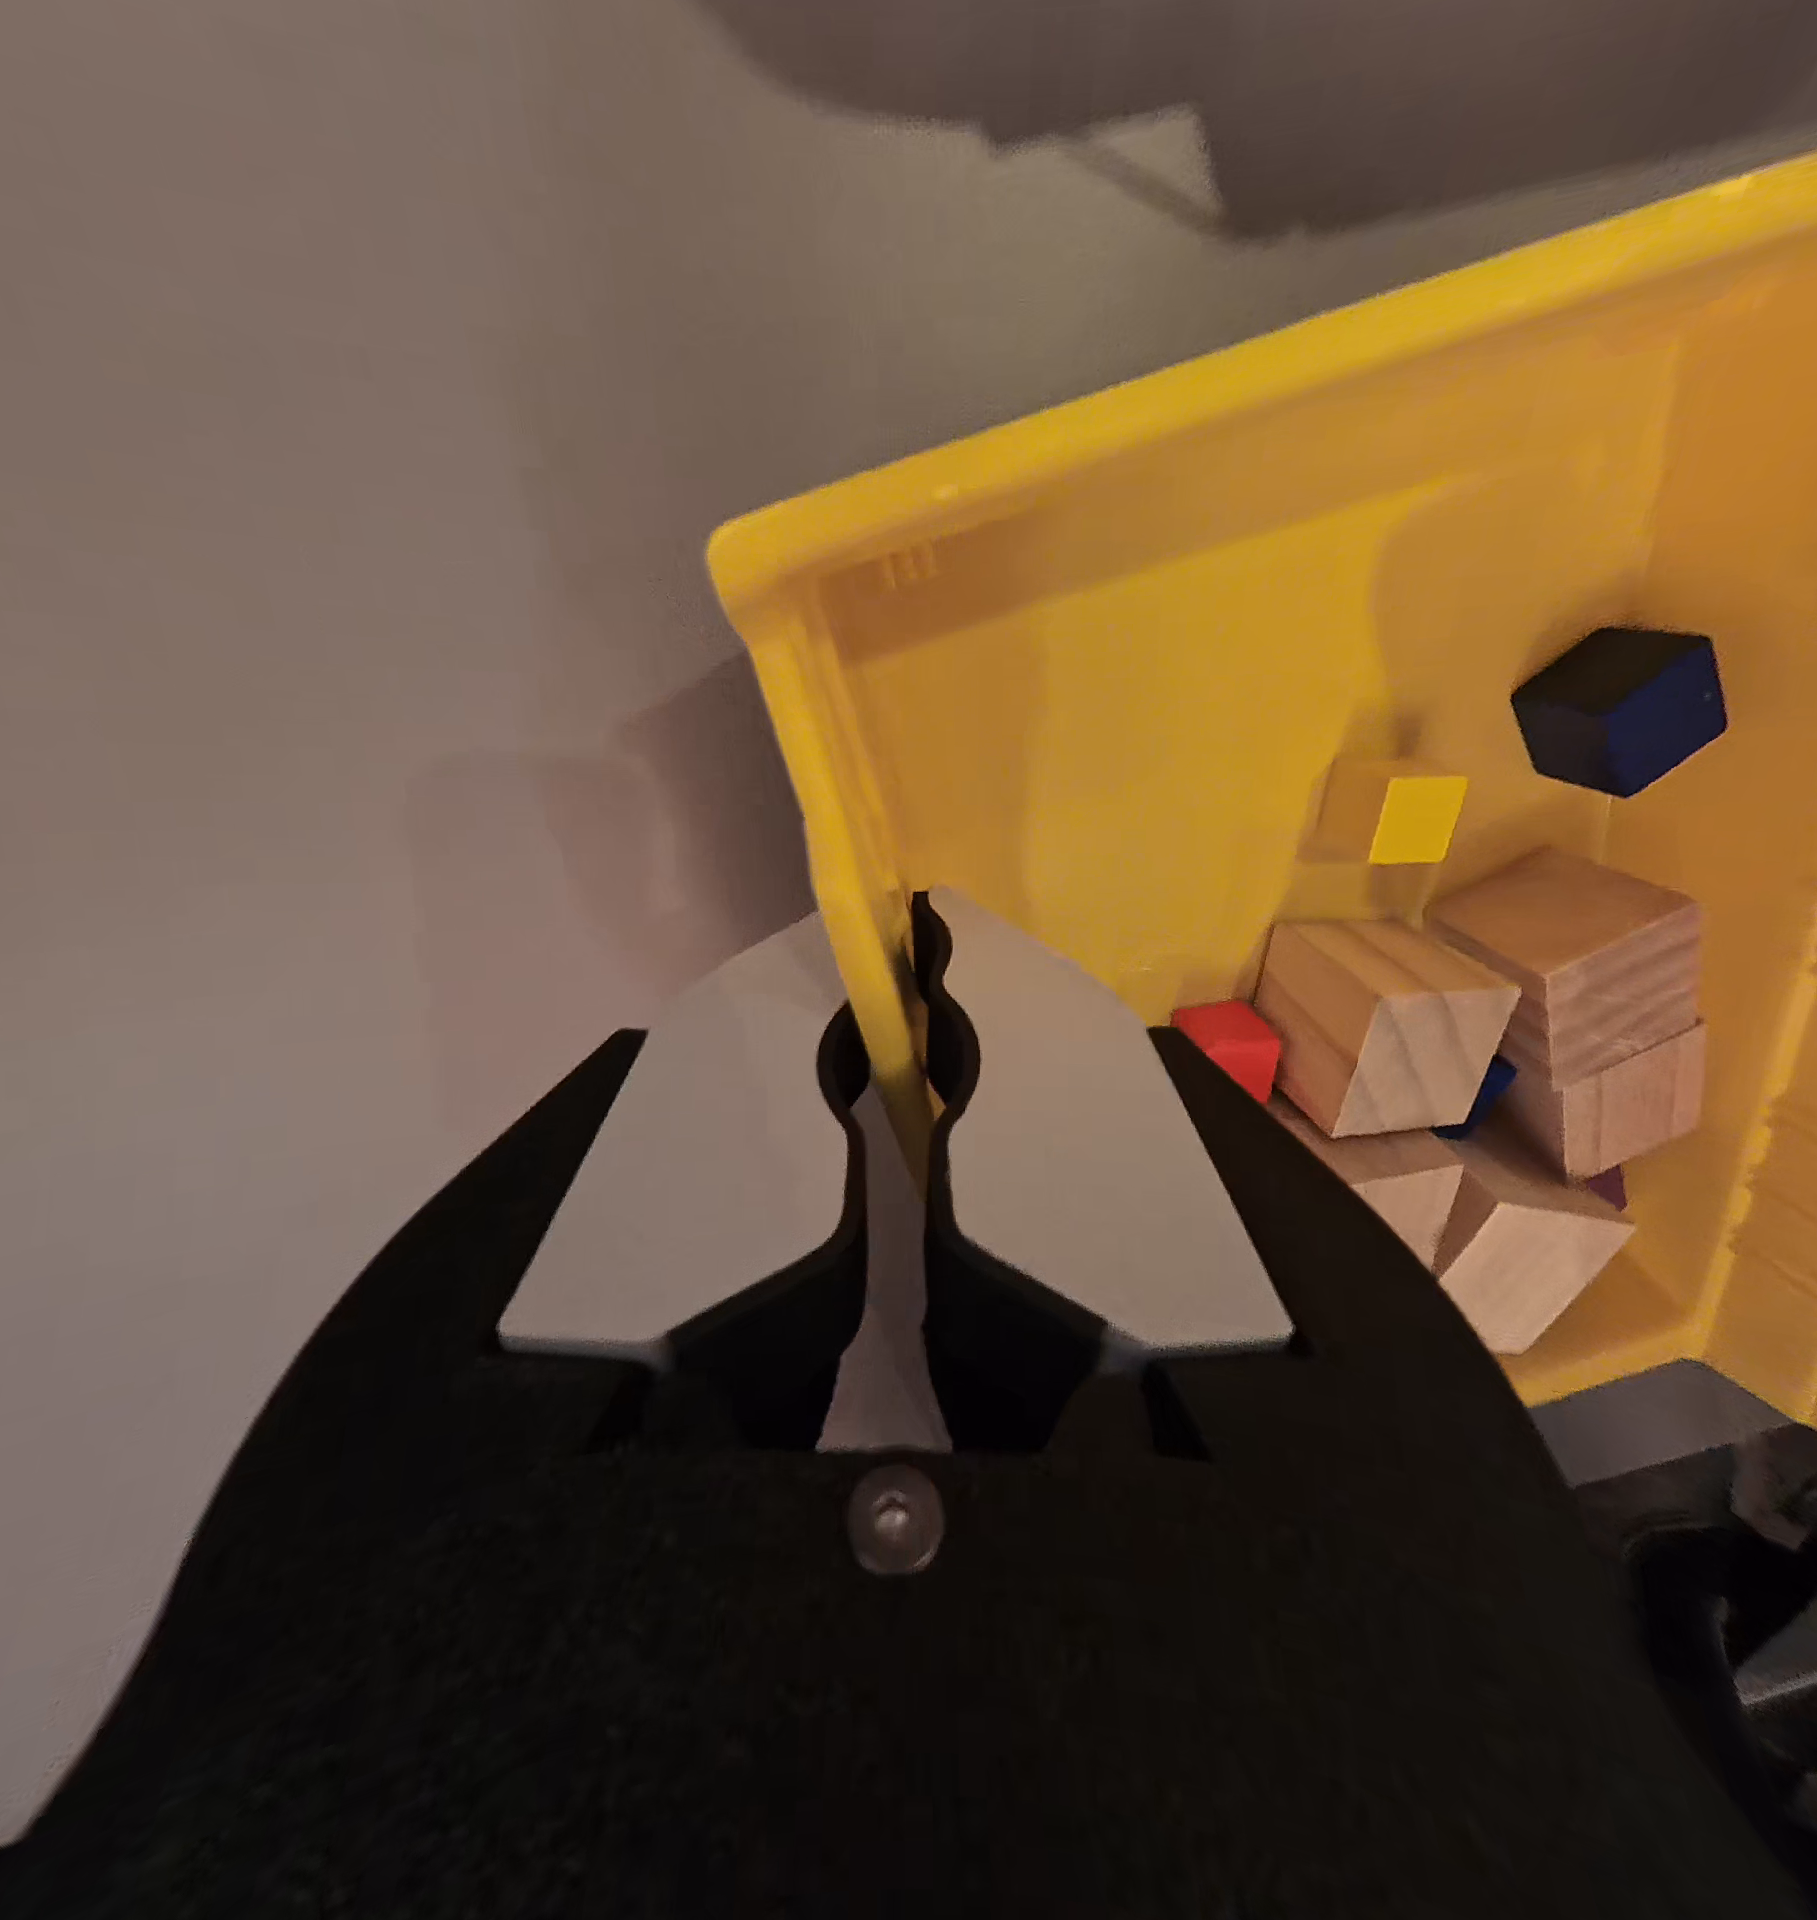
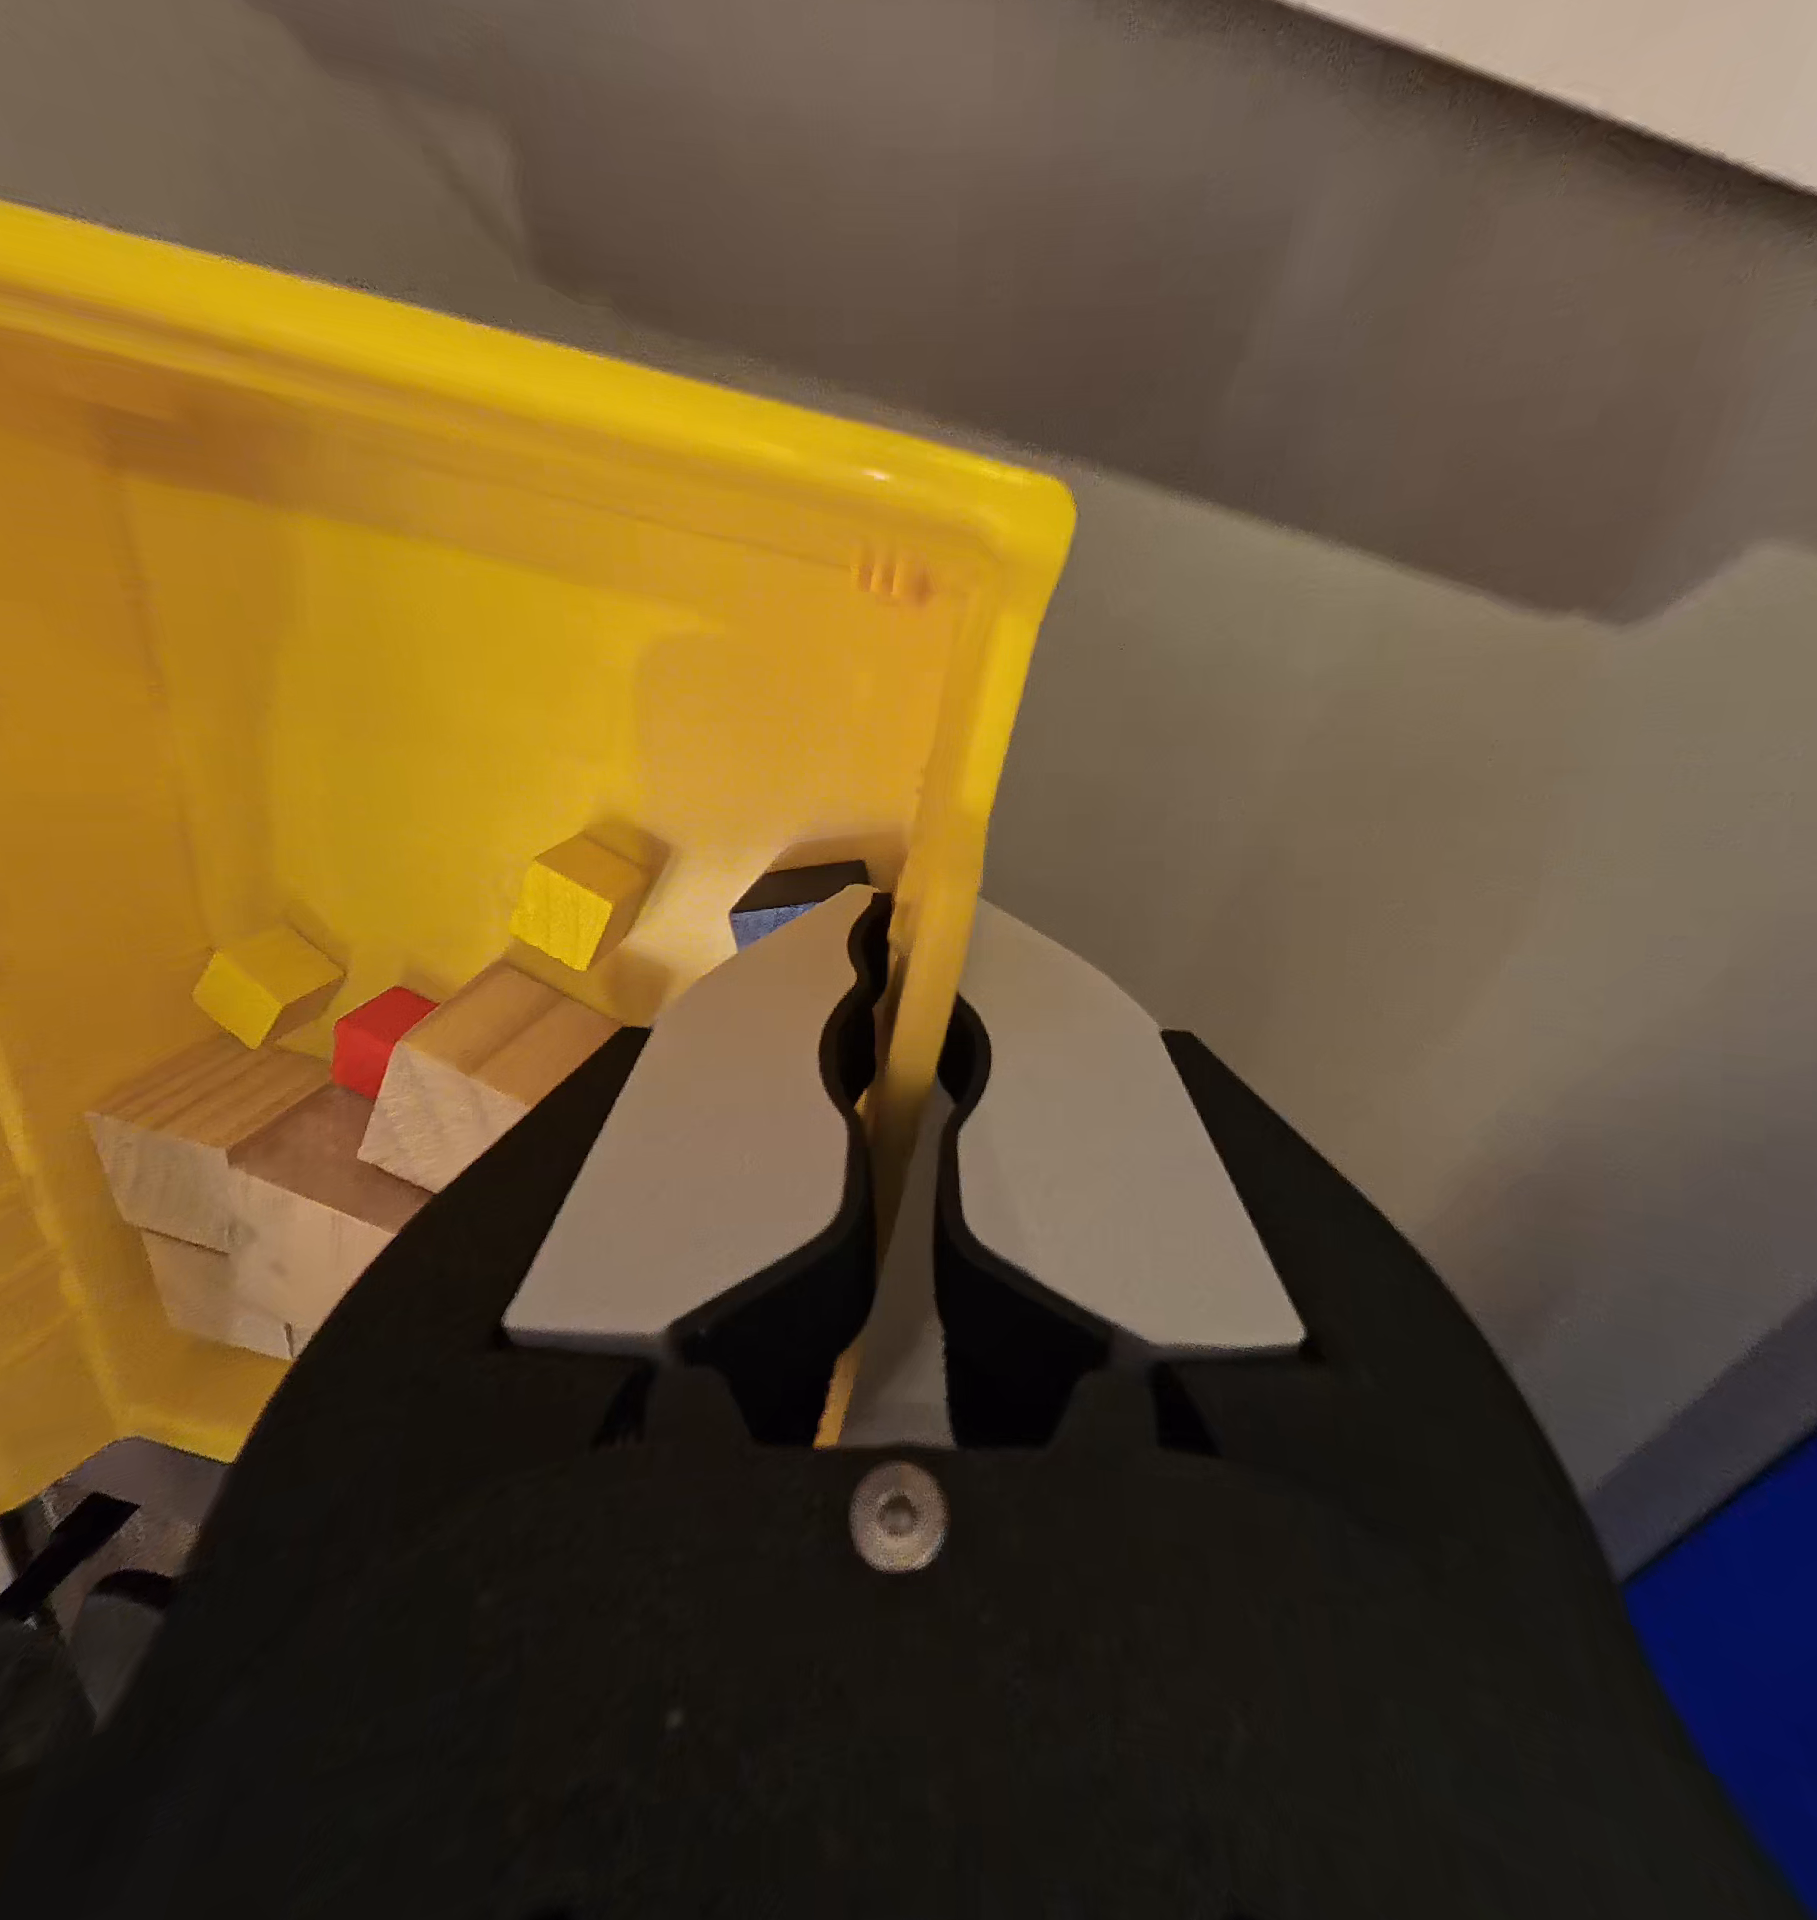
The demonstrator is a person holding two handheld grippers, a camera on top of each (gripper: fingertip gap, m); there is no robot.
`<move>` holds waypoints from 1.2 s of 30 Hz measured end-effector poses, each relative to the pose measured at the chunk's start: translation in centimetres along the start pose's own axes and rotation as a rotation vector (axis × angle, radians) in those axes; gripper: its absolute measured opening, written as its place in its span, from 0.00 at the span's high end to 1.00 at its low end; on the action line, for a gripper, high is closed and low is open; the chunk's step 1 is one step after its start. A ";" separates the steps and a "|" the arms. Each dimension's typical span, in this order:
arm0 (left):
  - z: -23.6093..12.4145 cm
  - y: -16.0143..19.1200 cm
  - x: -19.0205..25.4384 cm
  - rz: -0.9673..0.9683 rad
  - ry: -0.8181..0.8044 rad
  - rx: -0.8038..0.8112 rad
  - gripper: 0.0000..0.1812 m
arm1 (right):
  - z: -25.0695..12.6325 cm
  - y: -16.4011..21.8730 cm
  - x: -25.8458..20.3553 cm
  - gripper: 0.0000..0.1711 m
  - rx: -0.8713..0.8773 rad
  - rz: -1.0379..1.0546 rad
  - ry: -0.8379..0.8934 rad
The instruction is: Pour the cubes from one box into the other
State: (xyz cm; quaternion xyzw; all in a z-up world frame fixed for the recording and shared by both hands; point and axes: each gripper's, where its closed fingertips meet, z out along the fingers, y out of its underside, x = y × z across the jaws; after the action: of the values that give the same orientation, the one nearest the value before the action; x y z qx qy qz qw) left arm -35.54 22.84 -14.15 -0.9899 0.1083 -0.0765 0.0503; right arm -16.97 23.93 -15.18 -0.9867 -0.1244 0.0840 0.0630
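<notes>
Yellow plastic box (image 1: 1143, 665) is held tilted in the air, one side wall pinched in each claw: left gripper (image 1: 899, 935) and right gripper (image 2: 909, 935) are both clamped on its rim. Judged rigid, light and smooth; the two-sided wall grip suits it, though it could slip. Wooden cubes (image 1: 1486, 1039) and small coloured cubes (image 2: 571, 904) are gathered at its lower end, loose and likely to tumble. The receiving box is out of view; a blue surface (image 2: 1777, 1621) is cut off.

A pale grey table (image 2: 1403, 883), blurred, fills the background; a blue surface (image 2: 1777, 1621) borders its near right edge.
</notes>
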 end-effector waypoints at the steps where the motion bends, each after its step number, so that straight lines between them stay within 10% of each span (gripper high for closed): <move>1: 0.0 0.1 0.0 -0.004 -0.005 0.004 0.97 | -0.1 0.0 0.0 0.96 0.002 0.004 -0.002; 7: -1.9 2.6 0.6 -0.096 0.001 0.013 0.76 | -2.0 2.3 -0.9 0.83 0.041 0.032 -0.015; 17: -0.7 7.7 2.2 -0.089 0.005 0.076 0.97 | -0.7 8.1 -1.7 0.97 0.078 0.032 -0.006; 27: -4.7 5.8 5.3 -0.018 -0.041 0.057 0.97 | -5.8 7.5 0.8 0.97 0.079 0.020 0.054; 36: -11.2 -0.8 17.7 0.158 -0.010 0.114 0.97 | -17.1 8.7 11.4 0.96 0.129 0.078 0.093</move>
State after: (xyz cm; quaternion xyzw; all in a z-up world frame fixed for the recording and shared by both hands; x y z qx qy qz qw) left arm -20.12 18.78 -0.60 -0.9742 0.1812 -0.0732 0.1129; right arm -0.91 16.71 -1.46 -0.9875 -0.0769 0.0484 0.1289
